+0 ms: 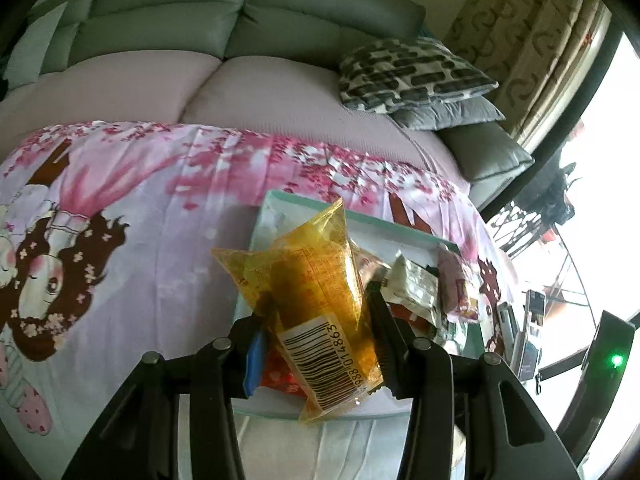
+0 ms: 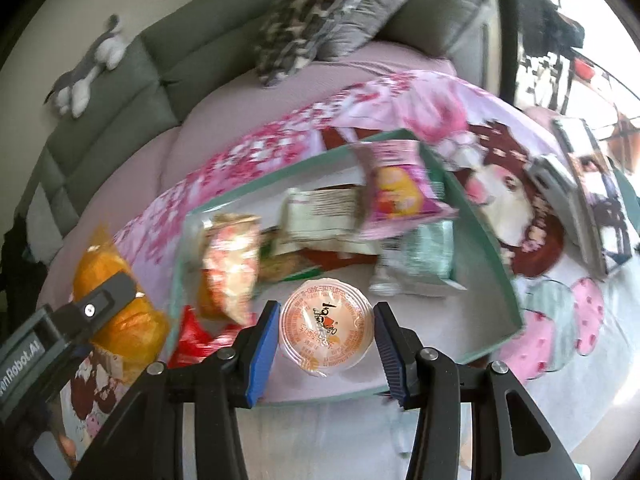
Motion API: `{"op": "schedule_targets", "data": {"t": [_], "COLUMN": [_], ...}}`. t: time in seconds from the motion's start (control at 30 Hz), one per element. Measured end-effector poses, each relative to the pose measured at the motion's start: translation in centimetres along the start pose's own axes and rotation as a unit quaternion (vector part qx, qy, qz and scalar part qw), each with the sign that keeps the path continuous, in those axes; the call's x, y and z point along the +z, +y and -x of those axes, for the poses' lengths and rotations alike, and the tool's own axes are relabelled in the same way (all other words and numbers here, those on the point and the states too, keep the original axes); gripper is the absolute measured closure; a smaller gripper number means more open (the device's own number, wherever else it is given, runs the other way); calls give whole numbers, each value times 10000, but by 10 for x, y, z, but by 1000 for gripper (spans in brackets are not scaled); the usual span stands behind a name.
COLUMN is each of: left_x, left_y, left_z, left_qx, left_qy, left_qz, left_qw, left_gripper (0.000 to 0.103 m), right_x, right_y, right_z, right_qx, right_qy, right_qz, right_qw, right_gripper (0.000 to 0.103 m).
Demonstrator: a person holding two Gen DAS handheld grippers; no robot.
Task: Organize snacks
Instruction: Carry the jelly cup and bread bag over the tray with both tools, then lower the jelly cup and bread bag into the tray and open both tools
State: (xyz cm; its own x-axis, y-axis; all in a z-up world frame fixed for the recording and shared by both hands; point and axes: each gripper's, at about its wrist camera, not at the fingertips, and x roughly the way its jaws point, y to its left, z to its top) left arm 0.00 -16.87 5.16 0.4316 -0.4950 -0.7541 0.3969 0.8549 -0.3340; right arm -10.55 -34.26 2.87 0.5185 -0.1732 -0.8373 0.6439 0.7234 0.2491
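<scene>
Over sofa tray [image 2: 476,216], left jaws pinch yellow packet [image 1: 316,312]; right jaws pinch jelly cup [image 2: 326,330].

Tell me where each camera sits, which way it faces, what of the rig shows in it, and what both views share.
Left wrist: on the left gripper, looking down along its fingers at a yellow snack packet clamped over the tray.
Right wrist: on the right gripper, looking down at a jelly cup between its fingers; the left gripper shows at left.
Shared: tray, yellow packet, patterned cushion, sofa.
</scene>
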Motion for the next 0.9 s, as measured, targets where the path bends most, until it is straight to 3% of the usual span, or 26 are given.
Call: {"op": "schedule_targets", "data": {"t": [0.3,0.67,0.8,0.9], "left_x": [-13,-18,-17,-16], "left_y": [-33,-40,-36,-32], "left_z": [-21,-35,-31,-24], "left_qx": [-239,-375,-487,-548], "left_qy": [232,459,456,392], "left_qz": [-426,-493,-391,-333], "left_qw": [9985,9970,9970,9972], "left_gripper": [55,54,45,45], "right_x": [5,2,2,1], "right_y": [-27,-24,-22,-20], "right_z": [-2,-9,-11,-11], "right_qx": [-192,-214,-231,-239], "right_qy": [31,148,186,188], "right_qz": [-251,-137,-80,-28], "right_qw": [9995,9996,9995,9995], "right_gripper": [53,53,53,53]}}
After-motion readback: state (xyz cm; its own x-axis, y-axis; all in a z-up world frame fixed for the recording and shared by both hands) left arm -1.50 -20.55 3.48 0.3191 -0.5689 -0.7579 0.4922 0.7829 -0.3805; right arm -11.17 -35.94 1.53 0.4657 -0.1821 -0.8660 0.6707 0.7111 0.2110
